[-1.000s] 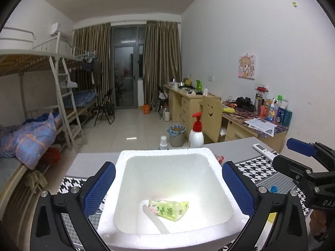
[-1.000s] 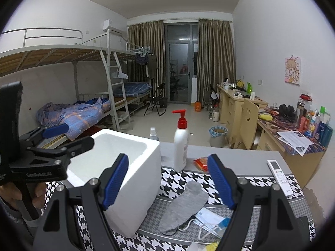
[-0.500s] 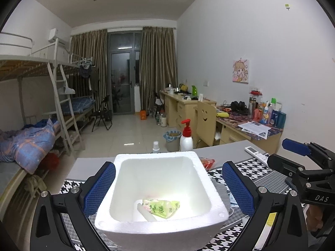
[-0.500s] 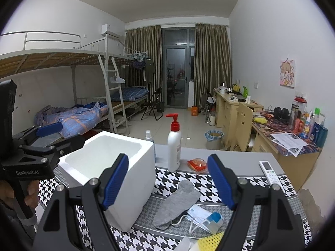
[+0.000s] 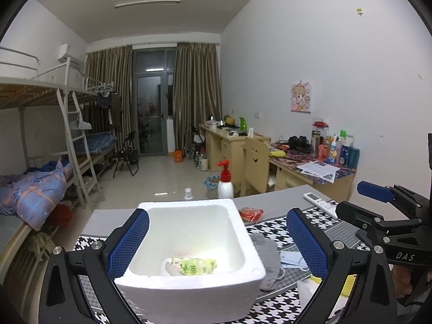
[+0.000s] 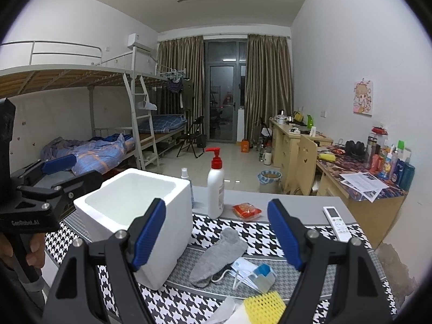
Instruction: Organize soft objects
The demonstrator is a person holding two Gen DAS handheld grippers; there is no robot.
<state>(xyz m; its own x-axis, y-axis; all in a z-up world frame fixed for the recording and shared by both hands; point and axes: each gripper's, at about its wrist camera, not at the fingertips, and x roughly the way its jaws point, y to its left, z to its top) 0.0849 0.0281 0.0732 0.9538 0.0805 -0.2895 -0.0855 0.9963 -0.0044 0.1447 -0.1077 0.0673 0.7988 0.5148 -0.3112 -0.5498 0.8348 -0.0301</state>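
Note:
A white foam box (image 5: 189, 291) stands on the houndstooth mat, and a green tissue packet (image 5: 194, 266) lies inside it. My left gripper (image 5: 217, 243) is open, its blue pads wide on either side of the box and clear of its walls. To the right of the box (image 6: 162, 189) lie a grey sock (image 6: 218, 253), a face mask (image 6: 245, 267) and a yellow sponge (image 6: 266, 306). Over them my right gripper (image 6: 216, 235) hangs open with nothing between its fingers.
A red-capped pump bottle (image 6: 216, 189) and a red snack packet (image 6: 245, 210) sit behind the sock. A white remote (image 6: 336, 222) lies at the right edge of the table. Beyond are a bunk bed, desks and a chair.
Both grippers have drawn back from the box, which now looks smaller and farther off. More of the mat, the sock and the sponge has come into view.

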